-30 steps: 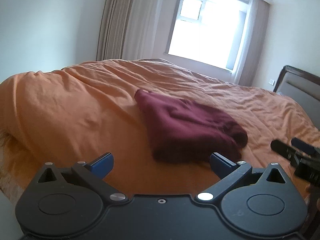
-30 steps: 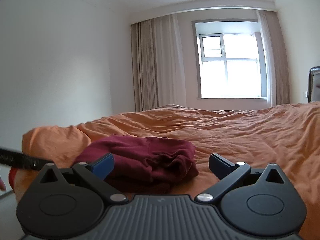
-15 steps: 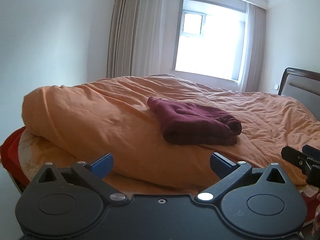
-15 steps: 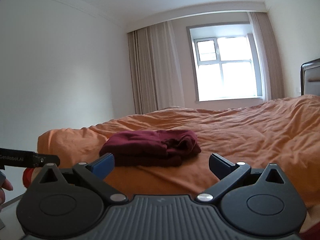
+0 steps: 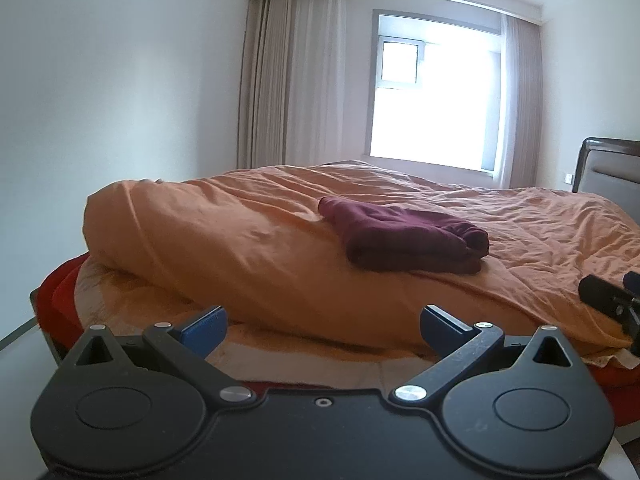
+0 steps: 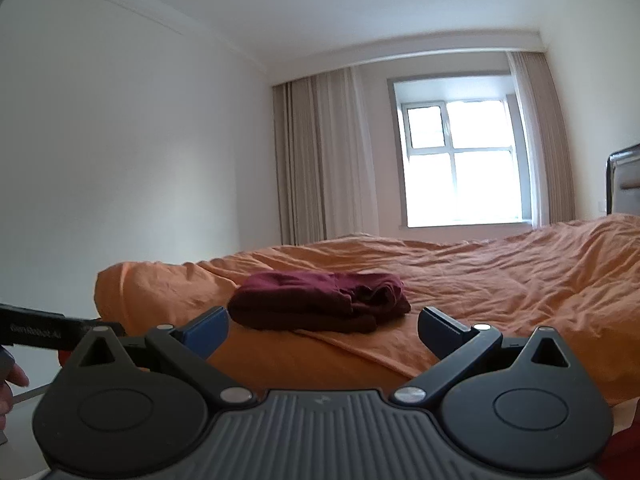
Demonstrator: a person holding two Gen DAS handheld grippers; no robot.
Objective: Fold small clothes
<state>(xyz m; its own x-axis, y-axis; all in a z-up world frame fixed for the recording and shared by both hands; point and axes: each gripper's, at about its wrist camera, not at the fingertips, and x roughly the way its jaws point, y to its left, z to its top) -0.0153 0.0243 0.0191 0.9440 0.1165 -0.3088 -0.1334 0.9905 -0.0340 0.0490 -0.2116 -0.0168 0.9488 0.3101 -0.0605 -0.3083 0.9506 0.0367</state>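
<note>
Across mid-frame: orange duvet (image 5: pixel 248 240), rumpled, broad bare cloth toward the right. Centre: maroon garment (image 5: pixel 404 240), folded into a compact stack, near the duvet's lower edge. Lower frame: left gripper (image 5: pixel 322 326) and right gripper (image 6: pixel 322 326), each spread wide, empty, short of the bed. Fold appears complete; next move likely clearing away or fetching another piece. Approach unobstructed.

Home bedroom, bed (image 5: pixel 540 216), curtained window (image 6: pixel 460 164)
</note>
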